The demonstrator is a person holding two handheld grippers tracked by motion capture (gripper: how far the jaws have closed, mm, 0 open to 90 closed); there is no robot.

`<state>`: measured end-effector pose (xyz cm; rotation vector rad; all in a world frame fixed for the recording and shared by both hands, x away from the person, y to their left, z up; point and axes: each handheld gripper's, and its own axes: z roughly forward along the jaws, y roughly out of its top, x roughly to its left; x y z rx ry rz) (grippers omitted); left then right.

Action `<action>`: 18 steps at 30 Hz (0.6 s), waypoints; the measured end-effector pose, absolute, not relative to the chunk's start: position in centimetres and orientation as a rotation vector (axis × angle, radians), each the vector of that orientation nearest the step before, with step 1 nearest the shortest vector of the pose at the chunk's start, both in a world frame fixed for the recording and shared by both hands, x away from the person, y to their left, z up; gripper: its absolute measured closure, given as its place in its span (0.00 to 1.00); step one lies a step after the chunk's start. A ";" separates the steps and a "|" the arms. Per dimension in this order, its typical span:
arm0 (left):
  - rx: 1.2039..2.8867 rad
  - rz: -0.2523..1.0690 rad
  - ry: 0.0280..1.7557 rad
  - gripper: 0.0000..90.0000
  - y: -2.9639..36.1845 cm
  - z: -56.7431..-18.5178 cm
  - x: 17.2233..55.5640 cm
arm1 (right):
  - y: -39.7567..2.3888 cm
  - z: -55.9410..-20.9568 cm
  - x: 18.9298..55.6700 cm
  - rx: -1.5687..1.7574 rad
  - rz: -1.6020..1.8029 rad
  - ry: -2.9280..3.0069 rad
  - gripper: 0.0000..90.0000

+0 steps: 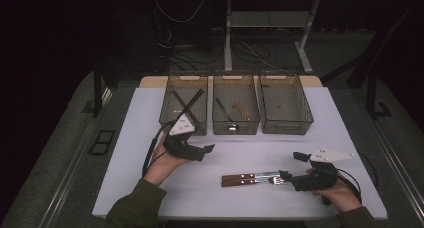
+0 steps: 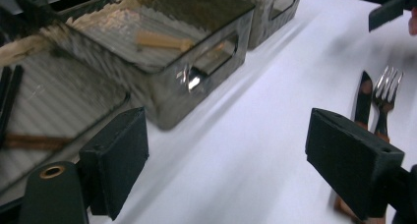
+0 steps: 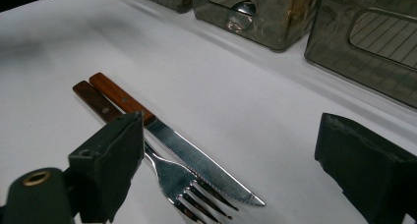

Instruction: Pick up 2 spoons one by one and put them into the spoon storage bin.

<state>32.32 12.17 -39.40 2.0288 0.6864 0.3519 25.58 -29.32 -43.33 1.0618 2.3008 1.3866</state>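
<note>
With both jaws spread wide and empty, the right gripper point(image 1: 292, 165) is held by the tips of the fork point(image 3: 172, 177) and knife point(image 3: 196, 162) lying side by side on the white table point(image 1: 250, 148), and these are judged light, rigid and slick on the steel, best pinched at the wooden handles, while the left gripper point(image 1: 207, 149), likewise released and empty, is seen nearer the bins point(image 1: 235, 110) beyond.

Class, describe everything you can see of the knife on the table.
The knife has a reddish-brown wooden handle with a small rivet and a shiny metal blade, serrated along one edge, ending in a point. It lies flat on the white table, side by side with a fork, apparently touching it. The right claw is open beside its tip, not gripping it.
</note>
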 end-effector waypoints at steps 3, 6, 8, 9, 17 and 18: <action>2.024 0.351 0.699 0.16 13.3 -39.9 31.5 | -29.3 -43.3 25.6 1.066 1.388 2.299 0.13; 2.012 0.345 0.712 0.14 14.1 -40.5 30.6 | -29.4 -43.4 25.6 1.067 1.387 2.298 0.13; 2.013 0.346 0.715 0.12 14.5 -40.8 30.0 | -29.4 -43.4 25.6 1.066 1.386 2.299 0.13; 2.017 0.343 0.713 0.10 14.7 -41.0 29.8 | -29.4 -43.4 25.6 1.067 1.387 2.298 0.13; 2.012 0.302 0.713 0.00 15.4 -42.3 28.1 | -29.4 -43.3 25.7 1.061 1.373 2.306 0.13; 2.017 0.297 0.711 0.00 15.4 -42.4 28.0 | -29.5 -43.3 25.7 1.059 1.370 2.305 0.13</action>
